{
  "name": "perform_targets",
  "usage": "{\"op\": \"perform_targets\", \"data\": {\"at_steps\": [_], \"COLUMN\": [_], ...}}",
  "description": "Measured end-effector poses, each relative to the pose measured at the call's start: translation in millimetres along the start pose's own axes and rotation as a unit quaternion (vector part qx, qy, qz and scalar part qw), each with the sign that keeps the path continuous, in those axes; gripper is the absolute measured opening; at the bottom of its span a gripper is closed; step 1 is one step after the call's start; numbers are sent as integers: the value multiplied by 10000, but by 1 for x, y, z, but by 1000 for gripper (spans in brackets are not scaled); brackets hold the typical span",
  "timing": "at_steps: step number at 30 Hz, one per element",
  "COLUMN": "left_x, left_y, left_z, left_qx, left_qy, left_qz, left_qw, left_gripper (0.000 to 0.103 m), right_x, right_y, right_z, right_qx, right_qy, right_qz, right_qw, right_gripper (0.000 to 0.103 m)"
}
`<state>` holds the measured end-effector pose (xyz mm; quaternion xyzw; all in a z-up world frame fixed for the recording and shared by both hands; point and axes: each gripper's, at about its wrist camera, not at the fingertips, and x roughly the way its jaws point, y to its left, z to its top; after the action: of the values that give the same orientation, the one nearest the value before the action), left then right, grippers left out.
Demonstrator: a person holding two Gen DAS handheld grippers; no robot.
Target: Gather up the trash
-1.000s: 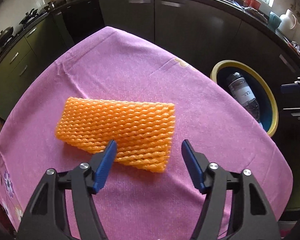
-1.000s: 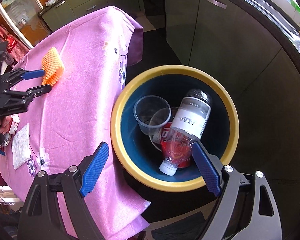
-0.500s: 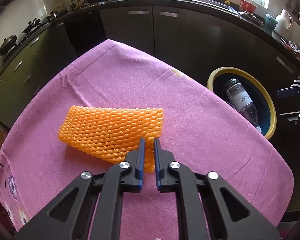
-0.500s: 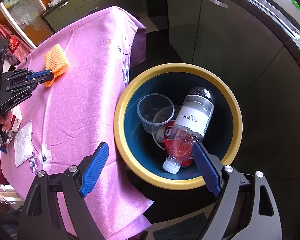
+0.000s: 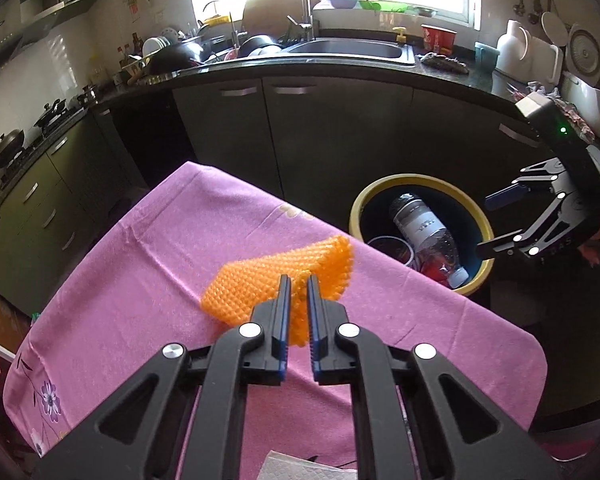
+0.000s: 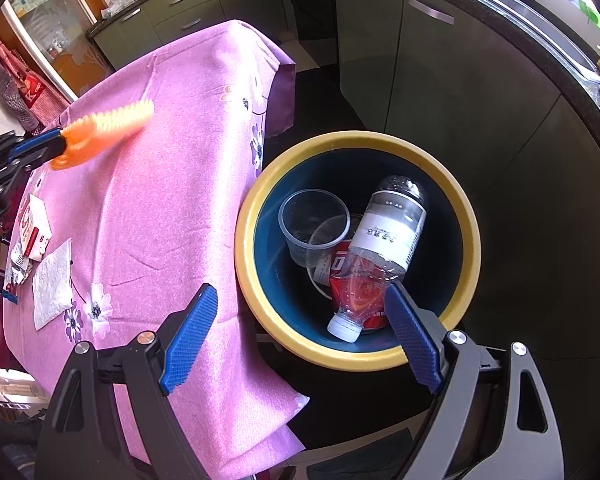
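Observation:
My left gripper (image 5: 296,312) is shut on an orange foam net (image 5: 284,276) and holds it up off the pink tablecloth (image 5: 148,280); the net also shows in the right wrist view (image 6: 108,128), sticking out from the left gripper (image 6: 56,146). The yellow-rimmed blue bin (image 6: 256,216) stands on the floor beside the table and holds a clear plastic bottle (image 6: 388,232), a clear cup (image 6: 312,224) and a red can (image 6: 360,292). My right gripper (image 6: 300,336) is open and empty above the bin's near rim; it also shows in the left wrist view (image 5: 504,220).
A white napkin (image 6: 52,280) and a small red-and-white packet (image 6: 32,228) lie on the pink tablecloth (image 6: 160,184) near its edge. Dark kitchen cabinets (image 5: 332,136) with a sink (image 5: 348,50) run behind the table and bin (image 5: 420,182).
My left gripper closed on the near edge of the orange foam net and lifted it off the cloth, toward the bin. My right gripper stayed open over the bin.

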<state>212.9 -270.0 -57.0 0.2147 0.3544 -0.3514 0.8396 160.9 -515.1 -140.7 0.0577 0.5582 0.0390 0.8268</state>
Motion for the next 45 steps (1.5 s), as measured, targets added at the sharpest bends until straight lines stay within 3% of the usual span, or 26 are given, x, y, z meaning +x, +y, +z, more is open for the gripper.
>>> {"op": "perform_targets", "data": {"at_steps": [6, 11, 13, 14, 15, 20, 23, 30, 31, 33, 35, 37, 45], "left_x": [-10, 0, 11, 15, 19, 30, 44, 70, 72, 76, 78, 76, 39], "left_y": [-26, -41, -46, -47, -48, -59, -62, -67, -68, -66, -61, -58, -42], "left_z": [13, 11, 3, -2, -6, -17, -20, -34, -36, -37, -37, -36, -23], "left_qx": [229, 538, 652, 701, 767, 1045, 1041, 1183, 1214, 1179, 1082, 1035, 853], "left_qy": [-148, 212, 402, 444, 428, 442, 657, 897, 898, 958, 995, 942, 401], "left_qz": [-111, -294, -285, -244, -141, 1, 31, 162, 210, 285, 265, 368, 515], "left_qw": [9996, 9979, 9967, 9963, 9960, 9935, 9924, 9888, 9883, 9880, 9888, 9895, 9942], "left_gripper": [5, 6, 26, 57, 76, 78, 55, 50, 45, 27, 22, 8, 5], "right_x": [-11, -13, -13, -13, -13, -10, -10, -9, -9, -8, -6, -5, -2], "right_y": [-16, -26, -27, -28, -28, -27, -26, -24, -25, -27, -29, -29, -29], "right_z": [-11, -17, -19, -19, -20, -20, -20, -22, -22, -23, -24, -25, -29], "right_qx": [152, 214, 220, 223, 226, 210, 220, 204, 215, 251, 270, 277, 296], "right_qy": [-110, -104, -97, -97, -100, -83, -90, -78, -79, -84, -78, -69, -64], "right_qz": [-42, -34, -18, -11, -6, 23, 32, 66, 68, 72, 75, 88, 124], "right_qw": [9998, 9997, 9997, 9997, 9997, 9997, 9997, 9997, 9997, 9996, 9996, 9996, 9995], "right_gripper": [84, 84, 84, 84, 84, 84, 84, 84, 84, 84, 84, 84, 84]}}
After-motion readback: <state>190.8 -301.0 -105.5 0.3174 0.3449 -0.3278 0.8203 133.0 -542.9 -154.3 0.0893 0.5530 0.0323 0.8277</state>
